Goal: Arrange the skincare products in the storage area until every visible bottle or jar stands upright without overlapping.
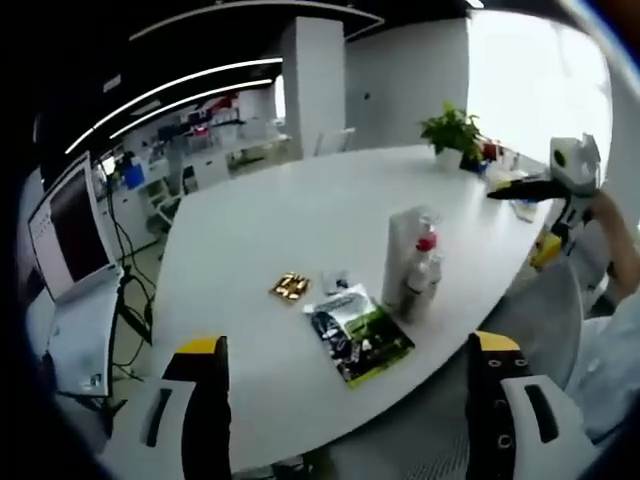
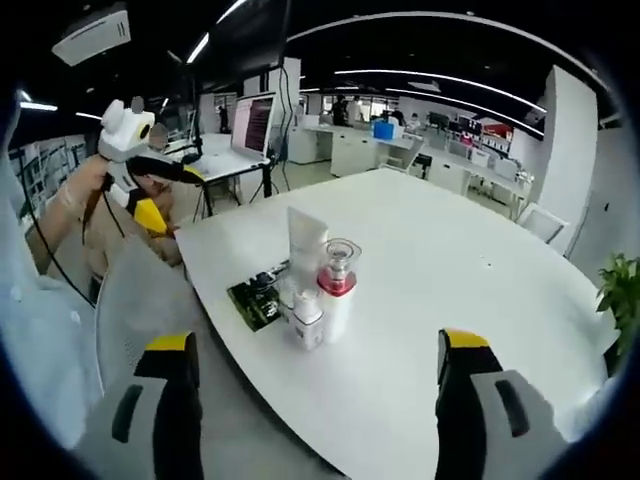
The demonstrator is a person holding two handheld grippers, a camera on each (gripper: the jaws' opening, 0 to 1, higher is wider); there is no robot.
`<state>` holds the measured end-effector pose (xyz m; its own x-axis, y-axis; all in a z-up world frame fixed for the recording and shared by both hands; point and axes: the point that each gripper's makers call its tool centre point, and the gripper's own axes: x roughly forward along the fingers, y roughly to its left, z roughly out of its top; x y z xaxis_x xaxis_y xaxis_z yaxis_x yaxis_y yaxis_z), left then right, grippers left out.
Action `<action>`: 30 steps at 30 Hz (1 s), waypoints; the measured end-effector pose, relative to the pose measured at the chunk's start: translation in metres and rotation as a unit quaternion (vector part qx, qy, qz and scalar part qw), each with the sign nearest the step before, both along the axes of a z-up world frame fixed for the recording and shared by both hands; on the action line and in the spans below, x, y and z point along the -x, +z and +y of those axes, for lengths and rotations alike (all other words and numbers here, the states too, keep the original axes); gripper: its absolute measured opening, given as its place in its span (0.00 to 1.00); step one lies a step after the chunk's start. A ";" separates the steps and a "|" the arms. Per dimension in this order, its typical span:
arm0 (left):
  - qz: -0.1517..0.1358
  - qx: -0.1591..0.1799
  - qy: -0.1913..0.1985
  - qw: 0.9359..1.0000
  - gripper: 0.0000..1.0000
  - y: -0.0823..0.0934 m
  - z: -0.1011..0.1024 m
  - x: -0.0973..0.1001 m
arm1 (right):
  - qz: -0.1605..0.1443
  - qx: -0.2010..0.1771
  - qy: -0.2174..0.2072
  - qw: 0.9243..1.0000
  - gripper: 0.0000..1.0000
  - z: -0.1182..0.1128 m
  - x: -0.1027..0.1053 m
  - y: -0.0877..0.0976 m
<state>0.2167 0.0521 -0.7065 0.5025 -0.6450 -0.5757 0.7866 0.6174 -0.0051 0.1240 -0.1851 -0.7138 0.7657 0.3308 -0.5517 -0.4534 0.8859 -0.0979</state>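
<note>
Near the edge of a white table (image 1: 290, 205) stands a tight cluster of skincare products. It holds a tall white tube (image 1: 403, 243), a bottle with a red collar and clear cap (image 1: 426, 243) and a small white bottle (image 1: 415, 290), all upright. From the other side they are the tube (image 2: 305, 238), the red-collared bottle (image 2: 337, 278) and the small bottle (image 2: 307, 322). A green packet (image 1: 357, 332) (image 2: 254, 296) lies flat beside them. My left gripper (image 1: 348, 345) (image 2: 140, 160) is open and well back from the table. My right gripper (image 2: 315, 338) (image 1: 545, 185) is open and off the table's other side.
A small gold item (image 1: 290, 287) and a small clear piece (image 1: 335, 282) lie on the table near the packet. A potted plant (image 1: 452, 130) stands at the far end. A grey chair (image 2: 140, 290) is at the table's edge, and a monitor on a stand (image 1: 70, 225) is beyond.
</note>
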 end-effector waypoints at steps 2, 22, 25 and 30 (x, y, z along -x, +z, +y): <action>-0.001 0.003 -0.001 1.000 0.97 0.001 0.000 0.003 | 0.005 -0.001 -0.002 1.000 1.00 0.001 0.003 -0.002; 0.000 0.012 -0.039 0.999 0.97 0.011 0.003 -0.018 | 0.003 0.004 -0.014 1.000 1.00 0.031 -0.023 0.013; -0.009 0.011 -0.051 0.999 0.97 0.016 0.002 -0.027 | 0.005 0.006 -0.014 1.000 1.00 0.041 -0.030 0.016; -0.001 0.015 -0.079 0.997 0.97 0.017 0.002 -0.033 | 0.011 0.013 -0.042 0.999 1.00 0.045 -0.034 0.019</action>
